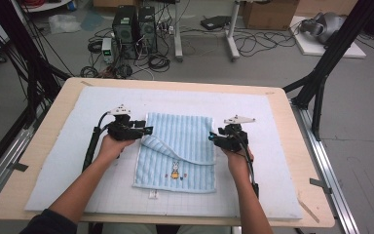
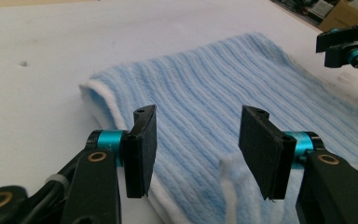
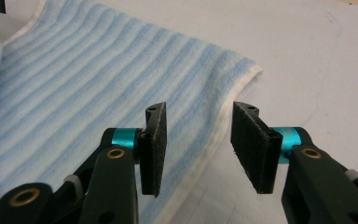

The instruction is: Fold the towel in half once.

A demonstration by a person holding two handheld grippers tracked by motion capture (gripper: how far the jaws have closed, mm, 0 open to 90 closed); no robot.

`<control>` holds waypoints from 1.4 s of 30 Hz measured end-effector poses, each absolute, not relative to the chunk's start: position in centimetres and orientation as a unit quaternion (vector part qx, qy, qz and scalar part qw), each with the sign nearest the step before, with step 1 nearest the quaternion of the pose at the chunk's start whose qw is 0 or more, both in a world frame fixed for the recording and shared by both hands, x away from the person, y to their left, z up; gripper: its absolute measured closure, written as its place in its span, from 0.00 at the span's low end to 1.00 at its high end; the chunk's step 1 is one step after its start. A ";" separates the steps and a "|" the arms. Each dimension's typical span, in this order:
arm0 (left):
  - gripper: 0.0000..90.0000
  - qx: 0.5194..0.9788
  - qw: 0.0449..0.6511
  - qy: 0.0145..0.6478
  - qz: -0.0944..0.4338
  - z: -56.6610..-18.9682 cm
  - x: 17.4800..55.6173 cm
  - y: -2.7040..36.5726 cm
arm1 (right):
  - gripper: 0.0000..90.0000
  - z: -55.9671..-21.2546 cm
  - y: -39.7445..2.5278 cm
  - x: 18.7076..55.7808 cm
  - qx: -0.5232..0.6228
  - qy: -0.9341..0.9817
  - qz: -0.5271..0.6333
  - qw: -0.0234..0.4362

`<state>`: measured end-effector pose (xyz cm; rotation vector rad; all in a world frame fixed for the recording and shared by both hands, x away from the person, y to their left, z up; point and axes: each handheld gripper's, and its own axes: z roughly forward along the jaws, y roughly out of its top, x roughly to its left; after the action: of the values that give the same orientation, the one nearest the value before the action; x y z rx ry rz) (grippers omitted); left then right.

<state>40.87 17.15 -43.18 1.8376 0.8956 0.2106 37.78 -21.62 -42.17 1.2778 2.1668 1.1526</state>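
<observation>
One blue striped towel lay in the middle of the white mat on the tabletop, its left edge folded over; two grippers flanked it; the left gripper hung over that folded left edge, fingers wide apart and holding nothing; the right gripper hung at the towel's right hem, fingers likewise wide and empty

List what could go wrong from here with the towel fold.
1. Both the left gripper and the right gripper stand open at the blue striped towel, so the folded layer is unheld and may slip back.
2. The left edge looks puffed and loose; a grab there might catch one layer only.
3. The diagonal fold looks uneven, so the result may come out crooked.
</observation>
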 end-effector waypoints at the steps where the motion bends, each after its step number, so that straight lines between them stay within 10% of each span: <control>1: 0.54 0.770 0.515 0.366 0.086 -43.2 40.7 17.1 | 0.61 -42.2 -21.8 37.4 0.454 0.769 0.411 0.183; 11: 0.55 0.798 0.500 0.327 0.078 -44.0 38.6 16.0 | 0.58 -42.3 -23.3 33.2 0.434 0.776 0.426 0.168; 18: 0.94 0.813 0.487 0.299 0.111 -44.1 37.3 15.2 | 0.60 -43.6 -22.8 31.4 0.416 0.797 0.415 0.142; 42: 0.96 0.774 0.542 0.308 0.112 -43.8 33.3 18.2 | 0.89 -43.7 -20.7 30.4 0.382 0.817 0.401 0.161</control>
<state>33.27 18.16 -43.80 1.8382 0.7328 0.2659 30.37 -20.75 -43.68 1.0908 2.3323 1.1434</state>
